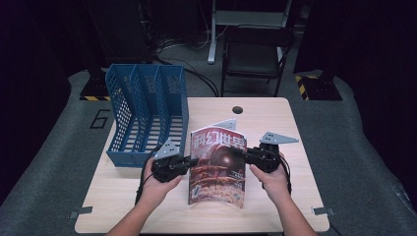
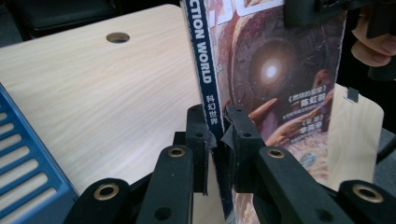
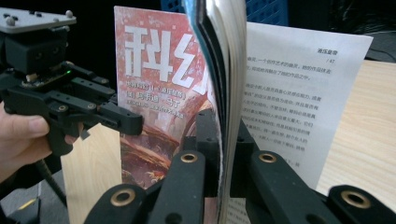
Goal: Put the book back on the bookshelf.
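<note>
A magazine (image 1: 218, 164) with a red-brown science-fiction cover stands upright over the middle of the wooden table (image 1: 123, 191), held between both grippers. My left gripper (image 1: 193, 161) is shut on its spine edge; the left gripper view shows the blue spine (image 2: 205, 84) pinched between the jaws at my left gripper (image 2: 217, 122). My right gripper (image 1: 240, 152) is shut on the open page edge; in the right gripper view the pages (image 3: 229, 70) fan out above my right gripper (image 3: 227, 128) and a loose white text page (image 3: 299, 102) swings away behind. The left gripper (image 3: 133, 122) also shows there on the cover's far side.
A blue three-slot file rack (image 1: 146, 113) stands on the table's left rear, just left of the magazine. A round cable hole (image 1: 238, 109) sits near the far edge. A dark chair (image 1: 255, 54) stands beyond the table.
</note>
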### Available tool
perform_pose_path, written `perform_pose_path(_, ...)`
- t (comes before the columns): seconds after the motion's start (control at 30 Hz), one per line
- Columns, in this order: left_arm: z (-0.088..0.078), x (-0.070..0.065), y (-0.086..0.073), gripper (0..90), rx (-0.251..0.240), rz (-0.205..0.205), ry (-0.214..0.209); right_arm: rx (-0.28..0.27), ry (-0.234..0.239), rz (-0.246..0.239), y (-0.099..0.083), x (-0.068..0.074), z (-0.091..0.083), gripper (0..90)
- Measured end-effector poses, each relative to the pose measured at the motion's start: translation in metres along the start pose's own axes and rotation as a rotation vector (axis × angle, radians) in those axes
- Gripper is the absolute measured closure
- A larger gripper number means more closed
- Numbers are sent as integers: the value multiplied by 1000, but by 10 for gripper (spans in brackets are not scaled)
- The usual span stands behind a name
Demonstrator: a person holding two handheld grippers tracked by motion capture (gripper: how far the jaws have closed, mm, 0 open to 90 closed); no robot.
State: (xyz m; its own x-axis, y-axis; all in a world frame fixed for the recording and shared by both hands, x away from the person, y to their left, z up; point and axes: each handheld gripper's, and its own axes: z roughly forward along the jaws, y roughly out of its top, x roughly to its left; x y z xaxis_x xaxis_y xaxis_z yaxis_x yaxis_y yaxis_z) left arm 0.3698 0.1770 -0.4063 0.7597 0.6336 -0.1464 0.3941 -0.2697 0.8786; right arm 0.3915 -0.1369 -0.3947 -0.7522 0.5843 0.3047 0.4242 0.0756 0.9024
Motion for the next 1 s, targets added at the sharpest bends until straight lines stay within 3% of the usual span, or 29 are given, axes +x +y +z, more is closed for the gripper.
perform_pose_path(0.03,1,2,2,808,-7,26,11,-4,-11,-2,2,-1,0,871)
perform_pose_path(0.07,2,0,2,807,-10,11,10,-8,-15,-5,4,-2,0,872)
perform_pose_path(0.13,4,4,4,808,-13,51,29,-12,-27,-9,6,-5,2,873)
perform_pose_path(0.2,5,5,4,808,-8,40,28,3,-51,-21,8,-9,6,870)
perform_pose_path(0.27,9,7,2,807,-24,57,50,8,-61,-34,9,-11,11,859)
perform_pose_path(0.37,9,6,-5,807,-53,16,52,10,-43,-34,10,-11,12,839)
perform_pose_path(0.43,8,4,-8,806,-63,10,48,2,-28,-29,10,-8,10,786)
perform_pose_path(0.6,3,0,-13,794,-54,11,42,6,-6,-49,10,0,5,754)
perform_pose_path(0.67,-3,-5,-18,793,-60,52,49,8,8,-69,8,6,0,806)
perform_pose_path(0.7,-3,-5,-18,795,-60,52,49,8,8,-69,8,6,0,806)
perform_pose_path(0.77,-5,-9,-18,798,-64,23,32,2,14,-88,6,10,-5,869)
perform_pose_path(0.8,-6,-9,-17,796,-67,40,32,0,14,-91,7,12,-7,871)
perform_pose_path(1.0,-8,-10,-16,792,-62,4,10,-8,50,-119,5,12,-10,879)
